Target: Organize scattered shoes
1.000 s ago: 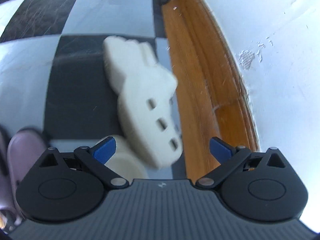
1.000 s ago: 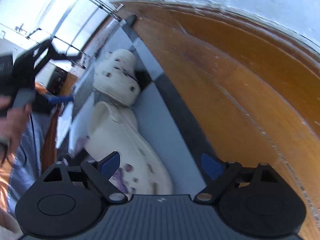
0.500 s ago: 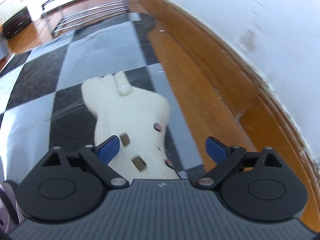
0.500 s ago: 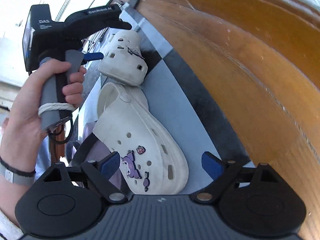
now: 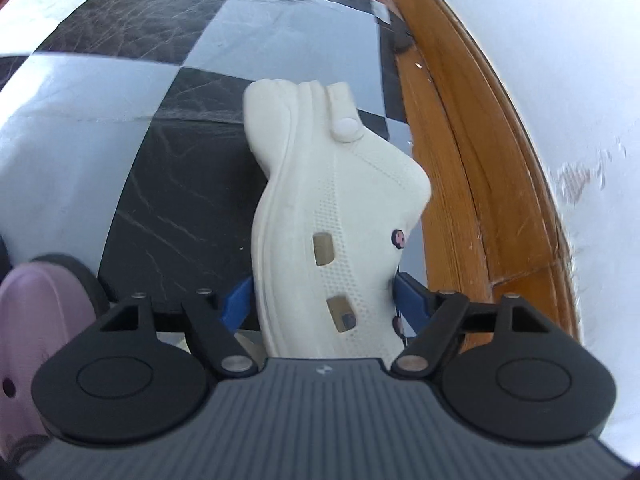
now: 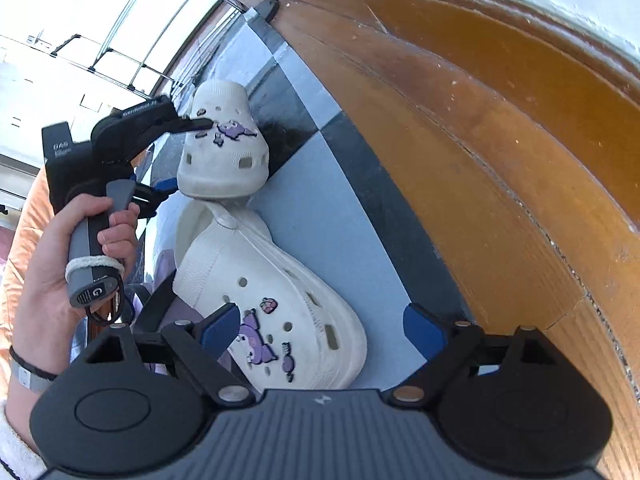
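The left claw [image 5: 324, 300] has its two blue fingers [image 5: 408, 300] on either side of the far white clog [image 5: 336, 216], near its toe end. The jaws have just been closing around the clog and the pads look to be at its sides, but I cannot tell for sure whether they already press on it. This clog lies on the checkered floor [image 5: 168, 208], close beside the brown wooden skirting [image 5: 472, 184] at the foot of the white wall [image 5: 560, 60].

In the right wrist view, a hand [image 6: 52, 264] holds the handle of the left claw, and one black arm of the tool reaches over the purple charm on the far white clog.

The right claw [image 6: 324, 330] is open wide and holds nothing. It hangs above the toe of the near white clog [image 6: 276, 300], which lies heel to toe with the far one. A lilac shoe [image 5: 36, 320] is at the left, partly hidden.
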Available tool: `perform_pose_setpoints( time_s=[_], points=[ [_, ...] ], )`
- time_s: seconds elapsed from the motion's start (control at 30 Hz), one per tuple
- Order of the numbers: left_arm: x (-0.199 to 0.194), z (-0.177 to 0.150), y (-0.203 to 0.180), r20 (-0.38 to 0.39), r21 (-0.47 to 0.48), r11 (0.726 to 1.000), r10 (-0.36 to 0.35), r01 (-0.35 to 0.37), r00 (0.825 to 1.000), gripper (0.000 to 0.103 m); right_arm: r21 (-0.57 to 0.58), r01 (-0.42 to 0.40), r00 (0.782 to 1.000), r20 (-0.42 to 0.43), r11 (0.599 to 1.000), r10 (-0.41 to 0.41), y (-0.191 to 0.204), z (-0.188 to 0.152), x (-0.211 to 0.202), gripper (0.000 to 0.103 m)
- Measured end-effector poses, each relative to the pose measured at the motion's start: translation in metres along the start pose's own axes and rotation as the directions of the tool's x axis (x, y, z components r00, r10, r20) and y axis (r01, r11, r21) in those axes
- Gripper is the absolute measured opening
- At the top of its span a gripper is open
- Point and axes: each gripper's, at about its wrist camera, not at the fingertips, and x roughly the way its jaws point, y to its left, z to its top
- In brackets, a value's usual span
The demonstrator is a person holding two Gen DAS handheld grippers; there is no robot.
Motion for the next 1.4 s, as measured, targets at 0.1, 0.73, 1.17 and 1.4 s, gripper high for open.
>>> perform_pose_setpoints(
  time_s=[0.1,0.73,1.17,1.4],
  points=[
    [-0.002,-0.002,0.023,0.005,-0.147,0.986,-0.081,0.081,0.997,0.073,0.000,-0.018,1.000,0.005,1.000,0.018,0.003,0.002,0.001,0.090],
    [-0.035,-0.006,0.104,0.022,-0.377,0.926,-0.027,0.034,0.999,0.066,-0.366,-0.003,0.996,0.083,0.931,0.036,0.149,0.098,0.049,0.091],
    [-0.049,-0.015,0.109,0.029,-0.265,0.962,-0.056,0.061,0.998,0.065,-0.241,0.132,0.985,0.138,0.961,-0.101,0.113,0.158,0.126,0.097],
    [-0.055,-0.020,0.097,0.016,-0.249,0.962,-0.114,0.114,0.993,0.065,-0.181,0.020,0.998,0.056,0.983,-0.010,0.088,0.170,0.132,0.094]
  ],
)
